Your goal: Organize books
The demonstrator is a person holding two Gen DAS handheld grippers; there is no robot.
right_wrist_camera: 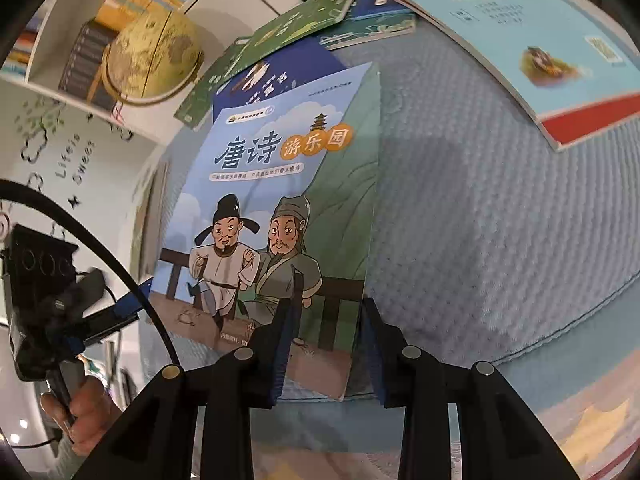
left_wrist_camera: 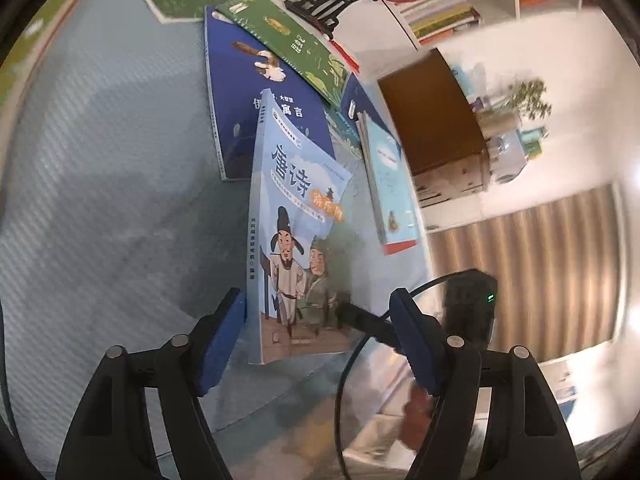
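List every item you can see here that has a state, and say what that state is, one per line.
Tang poetry book: lifted at a tilt, lower corner clamped.
Right claw: shut on the Tang poetry book.
Left claw: open, pads beside the book's lower edge.
Dark blue book: lying flat, partly covered.
Green book: lying on the dark blue book.
Globe: upright on the shelf.

Left gripper (left_wrist_camera: pixel 318 316): jaws are held wide open, nothing is pressed between the blue pads (left_wrist_camera: pixel 224 340).
Light blue book (left_wrist_camera: pixel 298 240): it is seen tilted up between the open jaws; its spine is near the left pad.
Right gripper (left_wrist_camera: pixel 362 316): its finger is seen on the book's lower right corner.
Dark blue book (left_wrist_camera: pixel 244 92): laid flat on the blue cloth (left_wrist_camera: pixel 100 184), partly under a green book (left_wrist_camera: pixel 288 44).
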